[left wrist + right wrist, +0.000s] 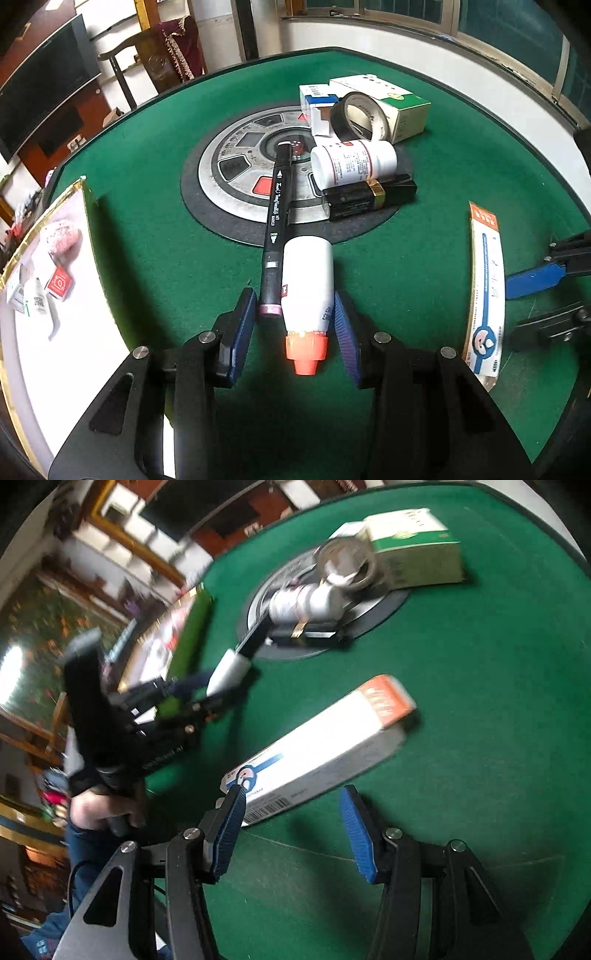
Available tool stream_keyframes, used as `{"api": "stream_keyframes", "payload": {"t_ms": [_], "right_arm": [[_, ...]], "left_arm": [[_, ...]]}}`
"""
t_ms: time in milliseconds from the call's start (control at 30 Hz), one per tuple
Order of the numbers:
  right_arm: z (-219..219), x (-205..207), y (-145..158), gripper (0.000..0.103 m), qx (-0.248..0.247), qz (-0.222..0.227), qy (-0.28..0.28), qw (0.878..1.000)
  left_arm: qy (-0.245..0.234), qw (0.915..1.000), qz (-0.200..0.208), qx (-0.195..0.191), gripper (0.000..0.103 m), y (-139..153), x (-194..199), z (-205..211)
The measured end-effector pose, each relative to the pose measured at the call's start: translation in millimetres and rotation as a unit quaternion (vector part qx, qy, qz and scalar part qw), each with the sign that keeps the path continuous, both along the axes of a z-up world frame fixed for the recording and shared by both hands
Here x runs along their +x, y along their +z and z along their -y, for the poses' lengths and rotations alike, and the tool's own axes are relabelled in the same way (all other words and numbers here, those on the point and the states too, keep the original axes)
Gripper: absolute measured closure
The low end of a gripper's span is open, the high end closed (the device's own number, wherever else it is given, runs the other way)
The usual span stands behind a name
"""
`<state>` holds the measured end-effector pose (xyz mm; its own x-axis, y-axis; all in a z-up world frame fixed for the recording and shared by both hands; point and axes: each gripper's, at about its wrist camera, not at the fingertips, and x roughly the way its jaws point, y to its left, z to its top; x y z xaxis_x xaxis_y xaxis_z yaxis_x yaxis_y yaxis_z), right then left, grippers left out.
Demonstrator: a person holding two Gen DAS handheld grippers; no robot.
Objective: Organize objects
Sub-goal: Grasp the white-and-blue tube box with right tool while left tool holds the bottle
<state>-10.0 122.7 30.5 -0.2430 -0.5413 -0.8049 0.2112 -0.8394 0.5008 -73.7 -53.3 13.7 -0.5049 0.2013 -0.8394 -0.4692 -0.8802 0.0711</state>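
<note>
**Risk points: two items between the left jaws, long carton ahead of the right jaws**

**Left gripper** (295, 325). The jaws stand apart, straddling two items at once: a white bottle with an orange cap (308, 291) and a black marker (272, 229) lying alongside it on the green counter (461, 192). The bottle sits toward the right pad, the marker's pink end just beside the left pad. Whether either pad already touches is not clear; no clamping is evident.

- Closing here probably traps both items. The round bottle can roll against the marker and squirt forward out of the jaws.
- The marker is long and would be held only at its near end; its far end rests on the grey centre disc (236, 173) and may swing or drag into the white pill bottle (354, 158) and the black lipstick case (373, 195) ahead of the jaws.

**Right gripper** (291, 830). The jaws stand apart and empty. A long white carton with an orange end (325, 746) lies just ahead, its near corner beside the left pad and not centred between the jaws.

- Closing from this offset likely pinches one corner only, so the carton would pivot or slip.
- The right wrist view is motion-blurred, so alignment cannot be judged finely.

**Shared space.** Both grippers work near each other; crossing paths risks a collision.
</note>
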Motion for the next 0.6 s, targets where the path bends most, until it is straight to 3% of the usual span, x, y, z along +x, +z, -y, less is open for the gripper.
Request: {"api": "stream_keyframes", "payload": {"t_ms": [167, 400, 533, 600], "right_arm": [[34.7, -28.8, 3.6, 0.048, 0.057, -0.019, -0.009, 0.998], [70.0, -63.4, 4.9, 0.047, 0.160, -0.084, 0.049, 0.982], [61.4, -64.6, -1.6, 0.032, 0.126, -0.095, 0.027, 0.987], [67.3, -62.1, -1.1, 0.030, 0.125, -0.116, 0.037, 0.985]], "left_arm": [[0.007, 0.9999, 0.008, 0.009, 0.061, 0.8, -0.3, 6.8], [0.007, 1.0000, 0.000, 0.005, 0.061, 0.8, 1.9, 5.9], [0.005, 0.9999, -0.012, -0.005, 0.061, 1.1, 4.9, 2.8], [0.006, 0.9996, -0.019, -0.018, 0.061, 1.5, 6.7, 3.0]]}}
